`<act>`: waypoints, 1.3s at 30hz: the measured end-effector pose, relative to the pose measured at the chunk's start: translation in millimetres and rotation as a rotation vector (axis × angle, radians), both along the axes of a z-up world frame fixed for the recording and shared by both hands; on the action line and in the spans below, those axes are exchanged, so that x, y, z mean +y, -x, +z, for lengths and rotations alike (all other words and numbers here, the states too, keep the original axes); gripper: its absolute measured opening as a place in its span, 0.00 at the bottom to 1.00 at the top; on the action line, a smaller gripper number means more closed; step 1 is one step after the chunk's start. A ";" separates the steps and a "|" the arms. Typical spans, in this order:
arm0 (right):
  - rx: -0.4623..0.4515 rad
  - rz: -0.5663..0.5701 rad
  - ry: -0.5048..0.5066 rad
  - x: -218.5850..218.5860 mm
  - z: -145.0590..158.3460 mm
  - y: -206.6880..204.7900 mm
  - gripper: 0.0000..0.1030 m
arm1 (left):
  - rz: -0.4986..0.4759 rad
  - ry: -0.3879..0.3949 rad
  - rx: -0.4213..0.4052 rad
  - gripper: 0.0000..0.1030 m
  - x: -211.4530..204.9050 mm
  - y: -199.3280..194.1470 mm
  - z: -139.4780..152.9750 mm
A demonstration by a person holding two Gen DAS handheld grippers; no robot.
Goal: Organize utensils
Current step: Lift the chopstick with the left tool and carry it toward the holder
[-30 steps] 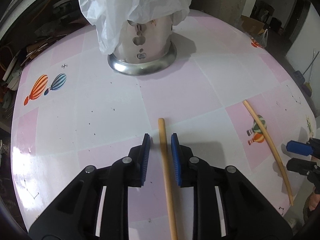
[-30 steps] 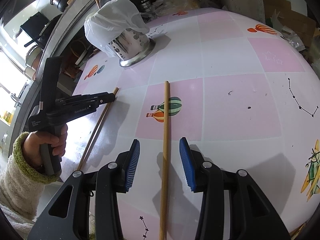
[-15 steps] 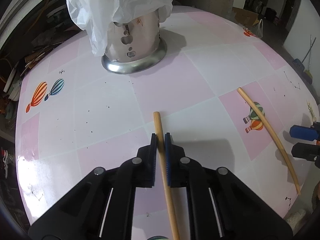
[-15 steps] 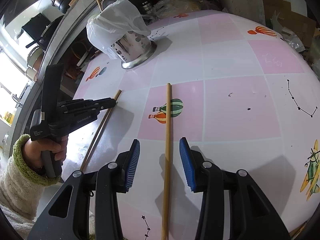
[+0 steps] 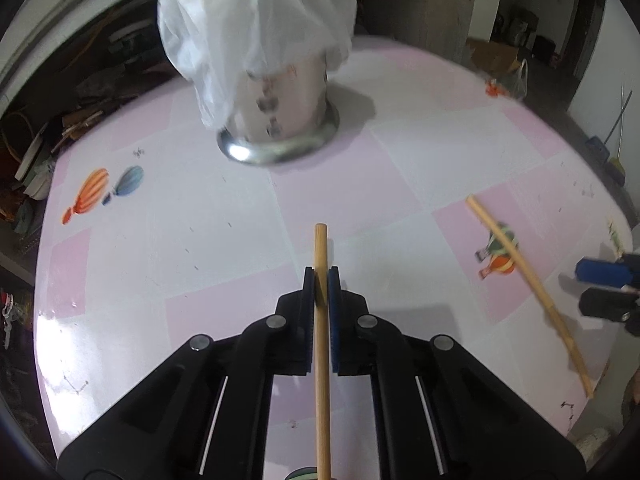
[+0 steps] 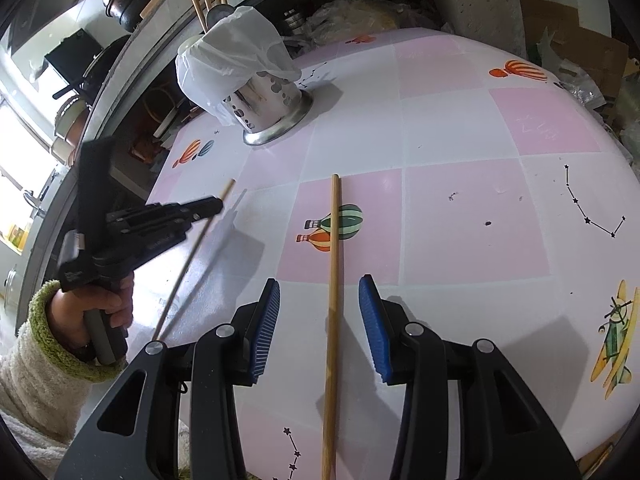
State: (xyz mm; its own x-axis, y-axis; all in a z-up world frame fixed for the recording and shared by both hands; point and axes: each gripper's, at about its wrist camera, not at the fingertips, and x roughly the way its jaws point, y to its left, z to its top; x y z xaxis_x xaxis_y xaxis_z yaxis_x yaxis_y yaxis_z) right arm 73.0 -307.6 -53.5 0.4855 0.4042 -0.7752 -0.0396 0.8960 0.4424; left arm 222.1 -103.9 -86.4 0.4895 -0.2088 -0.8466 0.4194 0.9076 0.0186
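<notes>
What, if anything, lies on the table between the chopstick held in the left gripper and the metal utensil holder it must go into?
Nothing visible does. The left gripper is shut on its chopstick, and only bare tablecloth lies between it and the metal holder. A white plastic bag drapes the holder's top, though; its opening cannot be seen.

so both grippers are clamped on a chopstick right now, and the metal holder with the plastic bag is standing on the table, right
Only the left gripper is clamped on a chopstick. The right wrist view shows the right gripper open, its chopstick lying untouched between the jaws. The bagged metal holder does stand on the table.
</notes>
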 end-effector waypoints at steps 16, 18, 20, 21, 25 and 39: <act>-0.038 0.015 0.023 -6.7 3.7 -18.8 0.39 | 0.105 0.209 -0.242 0.05 49.7 24.3 105.9; -0.046 0.035 0.046 -0.9 5.0 -31.2 0.39 | 0.123 0.220 -0.263 0.05 53.9 26.3 112.5; -0.049 0.064 0.074 6.8 4.2 -43.0 0.38 | 0.138 0.222 -0.278 0.05 57.2 27.5 115.2; -0.047 0.079 0.096 11.6 2.4 -49.3 0.36 | 0.143 0.224 -0.282 0.05 57.8 28.4 115.8; -0.031 0.114 0.161 25.1 -3.3 -69.0 0.29 | 0.165 0.230 -0.289 0.05 62.5 25.9 117.5; 0.030 0.197 0.347 53.3 -20.4 -92.9 0.13 | 0.197 0.243 -0.317 0.05 67.1 21.5 116.2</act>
State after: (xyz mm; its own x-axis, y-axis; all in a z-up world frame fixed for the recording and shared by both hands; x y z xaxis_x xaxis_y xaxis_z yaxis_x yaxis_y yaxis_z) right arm 165.9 -254.3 -73.9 0.3997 0.1990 -0.8948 -0.2173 0.9689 0.1185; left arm 200.6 -36.8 29.8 0.7677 -0.2594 -0.5859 0.2454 0.9637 -0.1051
